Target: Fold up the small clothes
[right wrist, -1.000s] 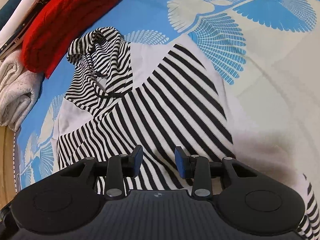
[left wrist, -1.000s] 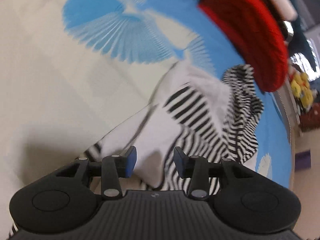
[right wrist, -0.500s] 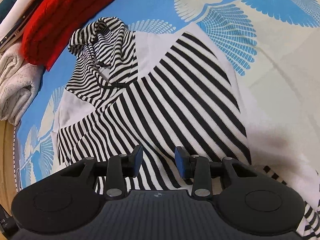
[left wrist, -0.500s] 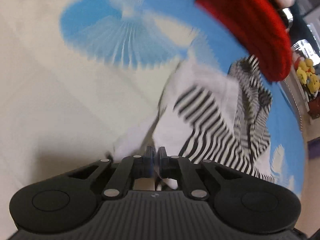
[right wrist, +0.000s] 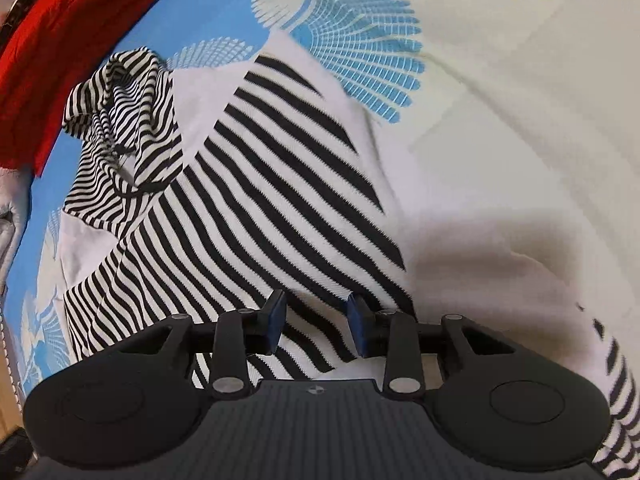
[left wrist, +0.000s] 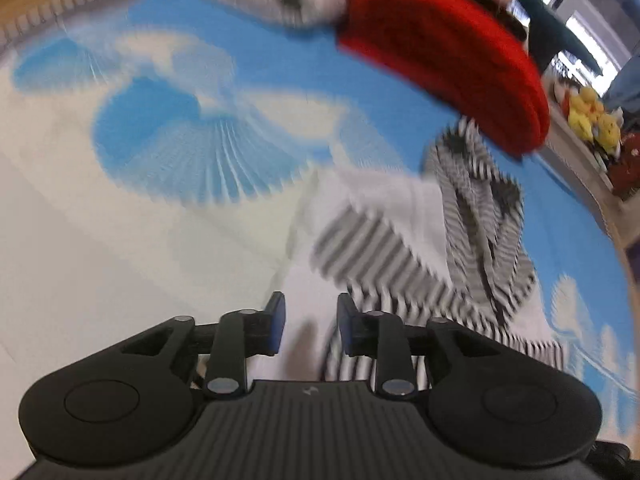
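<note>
Striped garment (right wrist: 256,184), black and white, lies spread on the blue-and-cream printed sheet (right wrist: 500,80) that covers the surface under your hands; whether that surface is a bed or a table cannot be told. Its bunched hood or collar end (right wrist: 120,120) sits at the upper left in the right wrist view, just beside a red knitted item (right wrist: 68,40), which lies at the sheet's far edge. A pale towel-like cloth (right wrist: 12,208) shows at the left border, next to the red item.

Your right tongs (right wrist: 316,326) point steeply down over the near hem of the garment. Its blue pads (right wrist: 276,320) stand apart, with striped fabric seen between and below them; the pads do not press on it.

Your left tongs (left wrist: 310,330) hang over the white and striped edge of the same garment (left wrist: 400,248). The jaws have just been opening and now stand apart. Cloth is visible in the gap below them, but nothing is clamped. The left wrist view is heavily motion-blurred, so fine contact cannot be judged.

Beyond the red item (left wrist: 448,52) in that view, yellow soft toys (left wrist: 592,120) sit on a ledge past the sheet's edge.
</note>
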